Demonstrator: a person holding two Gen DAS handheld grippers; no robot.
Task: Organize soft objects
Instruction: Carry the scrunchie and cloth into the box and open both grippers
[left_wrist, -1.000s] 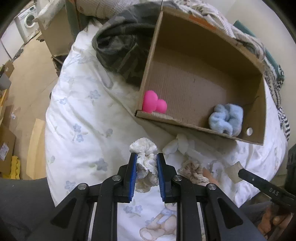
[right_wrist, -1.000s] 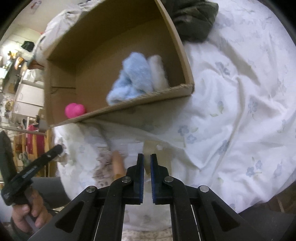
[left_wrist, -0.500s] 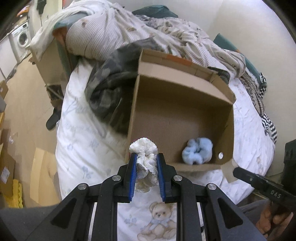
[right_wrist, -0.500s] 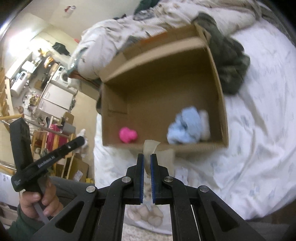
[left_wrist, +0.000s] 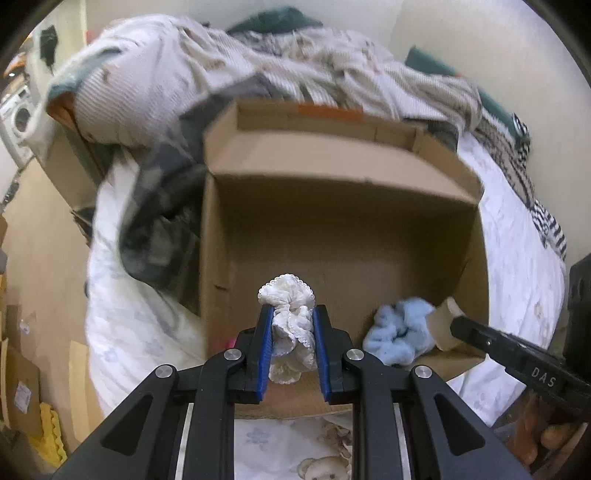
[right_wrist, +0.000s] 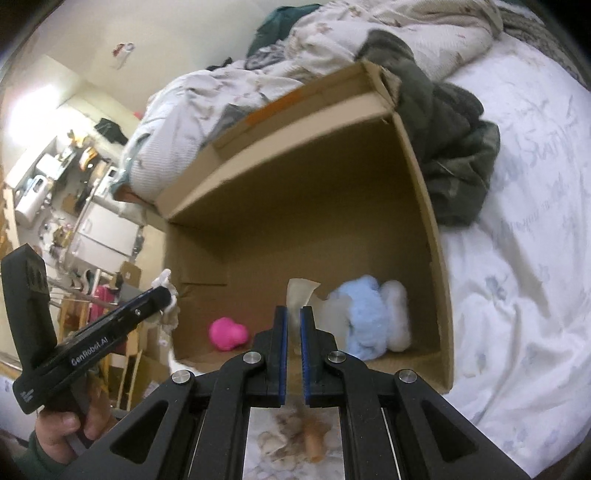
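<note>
Between the blue pads of the left gripper a white lace scrunchie is pinched tight, held over the near edge of the cardboard box. At the tips of the right gripper, whose jaws are nearly together, a thin pale scrap is clamped, also over the box's near edge. Inside the box lie a fluffy blue scrunchie, a white puff touching it, and a pink toy well apart at the other end. Beyond the box, on the white flowered sheet, a dark crumpled garment lies just beside the box's wall.
</note>
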